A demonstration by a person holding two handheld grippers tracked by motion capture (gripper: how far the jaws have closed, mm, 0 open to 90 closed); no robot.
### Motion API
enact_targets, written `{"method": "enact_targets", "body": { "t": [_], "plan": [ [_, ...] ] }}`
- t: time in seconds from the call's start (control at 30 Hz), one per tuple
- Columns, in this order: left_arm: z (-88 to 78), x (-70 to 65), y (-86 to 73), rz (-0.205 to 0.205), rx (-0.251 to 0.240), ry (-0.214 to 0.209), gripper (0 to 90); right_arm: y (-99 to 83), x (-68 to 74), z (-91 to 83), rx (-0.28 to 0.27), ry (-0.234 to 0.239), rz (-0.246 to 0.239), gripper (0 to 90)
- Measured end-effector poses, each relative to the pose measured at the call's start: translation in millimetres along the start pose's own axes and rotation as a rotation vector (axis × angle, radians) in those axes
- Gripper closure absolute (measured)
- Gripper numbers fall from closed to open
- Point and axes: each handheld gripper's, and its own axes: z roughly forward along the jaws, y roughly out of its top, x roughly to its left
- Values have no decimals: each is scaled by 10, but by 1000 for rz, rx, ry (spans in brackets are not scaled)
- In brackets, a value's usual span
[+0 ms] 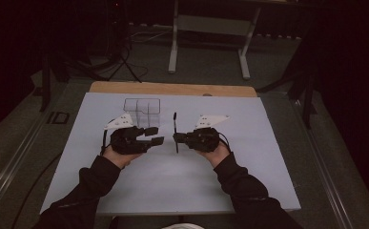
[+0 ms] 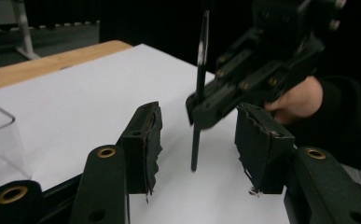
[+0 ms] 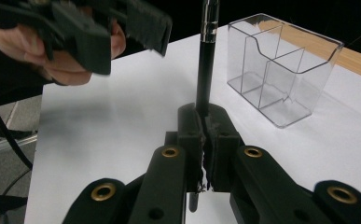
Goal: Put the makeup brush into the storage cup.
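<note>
Nearest to us in the high view, two dark sleeves come in from the bottom edge, their lower parts cut off by the frame and hard to tell from the dim floor. Past them we see the right gripper [image 1: 177, 138] clamped tight on a black pen [image 1: 175, 131], which stands roughly upright above the white sheet covering the table [image 1: 268, 171]; in the right gripper view the pads press on the pen's barrel [image 3: 205, 84], its top runs out of the frame and its lower end is mostly hidden behind the jaws. In the left gripper view the pen's tip [image 2: 195, 154] hangs near the sheet, though we cannot tell whether it touches. The left gripper [image 1: 156, 136] sits just beside the pen, its jaws standing partly apart with nothing between the pads [image 2: 146, 144]; the pen and the right gripper [image 2: 211, 112] show in the gap beyond them. Farther back stands a clear plastic organizer [image 1: 142, 112] with inner dividers [image 3: 281, 74], faint against the sheet in the high view and cut off at the left edge of the left gripper view. Beyond it the table's wooden edge [image 1: 172, 88] shows, and behind that a pale table frame [image 1: 208, 43] fades into darkness.
</note>
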Motion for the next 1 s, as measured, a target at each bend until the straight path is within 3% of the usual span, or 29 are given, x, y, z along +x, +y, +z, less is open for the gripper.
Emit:
{"method": "enact_targets", "body": {
  "t": [0.43, 0.77, 1.0],
  "plan": [
    [48, -34, 206, 15, -49, -40, 503, -11, 37, 29, -7, 17, -6, 862],
    [173, -41, 233, 22, -42, -60, 511, -1, 62, 51, -14, 25, -15, 861],
    [264, -31, 228, 12, -34, -31, 596, 13, 89, 77, -7, 29, -33, 861]
  ]
}}
